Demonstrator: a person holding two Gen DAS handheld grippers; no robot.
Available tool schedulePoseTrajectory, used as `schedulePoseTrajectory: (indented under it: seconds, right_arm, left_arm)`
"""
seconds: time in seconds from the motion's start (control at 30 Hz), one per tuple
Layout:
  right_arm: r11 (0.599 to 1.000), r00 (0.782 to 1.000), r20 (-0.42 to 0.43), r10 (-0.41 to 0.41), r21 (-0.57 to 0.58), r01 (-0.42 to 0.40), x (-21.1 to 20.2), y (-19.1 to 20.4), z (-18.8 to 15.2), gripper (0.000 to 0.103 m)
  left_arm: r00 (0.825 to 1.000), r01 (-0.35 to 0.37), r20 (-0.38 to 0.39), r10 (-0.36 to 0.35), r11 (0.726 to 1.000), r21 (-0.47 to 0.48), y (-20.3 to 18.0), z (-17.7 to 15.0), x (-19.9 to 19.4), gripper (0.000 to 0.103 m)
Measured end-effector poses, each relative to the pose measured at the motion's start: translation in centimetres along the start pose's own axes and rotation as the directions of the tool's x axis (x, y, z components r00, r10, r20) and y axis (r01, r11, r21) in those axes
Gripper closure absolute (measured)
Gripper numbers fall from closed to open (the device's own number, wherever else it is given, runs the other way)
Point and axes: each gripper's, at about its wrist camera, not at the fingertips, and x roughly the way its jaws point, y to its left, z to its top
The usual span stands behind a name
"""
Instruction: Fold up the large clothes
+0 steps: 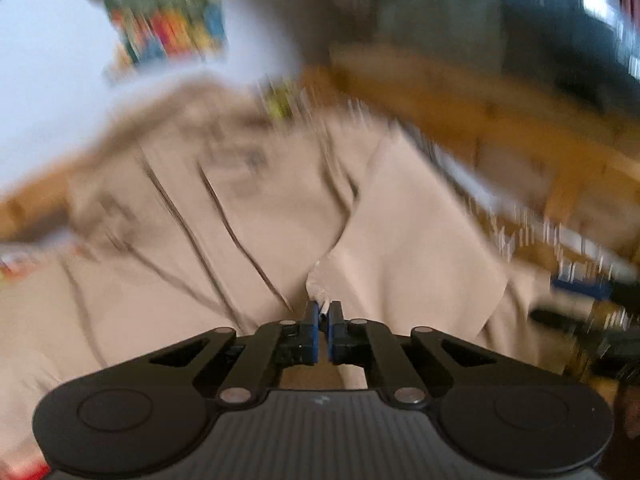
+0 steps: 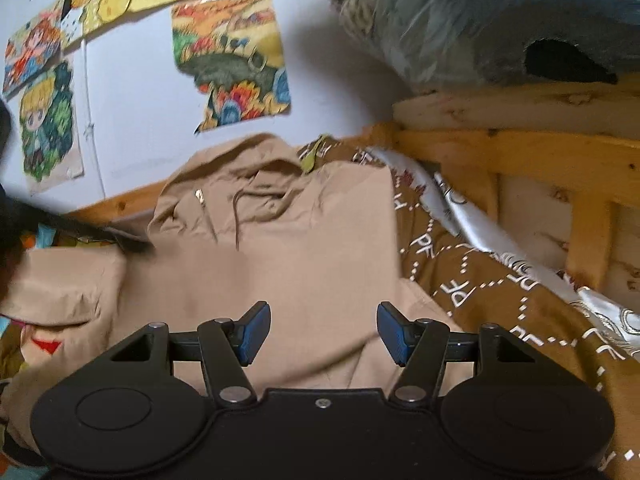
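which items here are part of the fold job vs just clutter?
Job:
- beige hoodie
- left gripper, shut on a hoodie edge
- right gripper, open above the hoodie

Lying about:
- brown patterned bedspread
- wall posters
- wooden bed frame
- plastic-wrapped bundle

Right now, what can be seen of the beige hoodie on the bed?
The beige hoodie is a soft, woven-looking garment with a hood toward the wall and two darker drawstrings. It lies front up on a brown patterned bedspread, wrinkled, one side seemingly folded inward. The left gripper has its fingers shut on a pinch of its fabric; that view is motion-blurred. The right gripper is open above its lower part, holding nothing.
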Motion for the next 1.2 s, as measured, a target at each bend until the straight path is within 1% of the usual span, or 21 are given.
schedulePoseTrajectory:
  seconds: [0.07,0.13,0.17,0.23,0.27,0.33,0.43,0.5,0.57,0.63,0.73,0.8,0.87,0.9,0.93,0.97,1.0,1.07,1.1,1.17,1.2]
  right_arm:
    - [1.000,1.000,0.009,-0.001,0.003,0.001,0.0,0.0,-0.1,0.034]
    - [1.000,1.000,0.003,-0.002,-0.004,0.002,0.2,0.1,-0.3,0.030]
    - [1.000,1.000,-0.001,-0.002,-0.009,0.002,0.4,0.2,-0.4,0.026]
    - [1.000,1.000,-0.019,-0.003,-0.021,0.002,0.9,0.5,-0.8,0.021]
    - [1.000,1.000,-0.029,-0.004,-0.026,0.003,1.1,0.5,-1.1,0.019]
    - [0.999,0.999,-0.047,-0.009,-0.037,0.008,1.6,0.6,-1.6,0.016]
    - [0.997,0.997,-0.067,-0.036,-0.072,0.031,2.5,0.7,-2.1,0.009]
    - [0.992,0.995,-0.075,-0.059,-0.113,0.051,3.3,0.7,-1.6,0.008]
    - [0.986,0.994,-0.068,-0.081,-0.152,0.070,4.5,0.6,-0.4,0.008]
    - [0.980,0.994,-0.070,-0.079,-0.187,0.065,6.4,0.5,1.4,0.007]
    - [0.975,0.992,-0.119,-0.047,-0.221,0.020,11.3,0.6,4.1,0.008]
    - [0.966,0.990,-0.140,-0.028,-0.259,-0.009,15.1,1.1,5.5,0.016]
    - [0.963,0.983,-0.176,-0.042,-0.268,-0.007,19.3,1.5,6.7,0.020]
    - [0.967,0.978,-0.204,-0.049,-0.253,-0.004,21.2,1.3,7.1,0.034]
    - [0.974,0.972,-0.230,-0.055,-0.227,0.002,22.9,1.1,7.4,0.052]
    - [0.981,0.964,-0.261,-0.048,-0.196,-0.004,24.1,0.8,7.8,0.088]
    - [0.984,0.959,-0.279,-0.053,-0.176,0.003,24.6,0.5,8.0,0.089]
    - [0.985,0.968,-0.246,-0.058,-0.173,0.015,23.9,0.4,8.8,0.092]
    - [0.981,0.971,-0.228,-0.068,-0.193,0.023,23.4,0.5,9.0,0.092]
    - [0.967,0.975,-0.204,-0.092,-0.252,0.038,23.1,0.6,8.8,0.092]
    - [0.963,0.970,-0.216,-0.115,-0.263,0.056,23.7,0.4,8.4,0.092]
  left_arm:
    - [0.995,-0.040,0.091,0.041,0.999,-0.009,1.9,2.6,-3.7,0.101]
    - [0.984,-0.086,0.155,0.090,0.996,-0.034,4.3,4.3,-7.0,0.101]
    - [0.979,-0.110,0.168,0.117,0.992,-0.056,5.5,4.9,-8.0,0.101]
    - [0.969,-0.169,0.163,0.187,0.978,-0.119,8.7,4.8,-9.3,0.101]
    - [0.966,-0.192,0.146,0.214,0.970,-0.150,10.2,4.3,-9.3,0.101]
    - [0.966,-0.227,0.069,0.248,0.947,-0.227,13.2,2.2,-7.9,0.101]
    - [0.963,-0.268,-0.055,0.265,0.903,-0.336,16.9,-2.3,-4.1,0.101]
    - [0.960,-0.279,-0.118,0.252,0.874,-0.397,18.7,-5.3,-1.8,0.101]
    - [0.959,-0.279,-0.179,0.221,0.849,-0.449,20.3,-8.1,0.3,0.101]
    - [0.955,-0.285,-0.211,0.209,0.843,-0.457,20.8,-10.4,1.3,0.101]
    - [0.956,-0.270,-0.225,0.187,0.861,-0.431,20.9,-11.9,2.0,0.100]
    - [0.961,-0.257,-0.207,0.184,0.872,-0.416,20.8,-12.2,1.8,0.100]
    - [0.966,-0.243,-0.185,0.182,0.884,-0.400,20.2,-12.2,1.3,0.100]
    - [0.967,-0.241,-0.178,0.185,0.889,-0.388,20.1,-12.1,1.2,0.100]
    - [0.967,-0.239,-0.172,0.185,0.893,-0.382,19.8,-12.3,0.9,0.100]
    - [0.969,-0.234,-0.164,0.184,0.894,-0.382,19.7,-12.5,0.7,0.100]
    - [0.972,-0.223,-0.152,0.177,0.895,-0.387,19.8,-12.4,0.5,0.100]
    - [0.981,-0.186,-0.124,0.148,0.895,-0.404,19.8,-12.3,0.1,0.100]
    - [0.983,-0.175,-0.120,0.138,0.897,-0.406,19.6,-12.2,0.2,0.100]
    - [0.981,-0.176,-0.144,0.129,0.903,-0.393,19.1,-12.4,0.9,0.100]
    - [0.977,-0.189,-0.168,0.134,0.907,-0.377,18.8,-12.7,1.7,0.100]
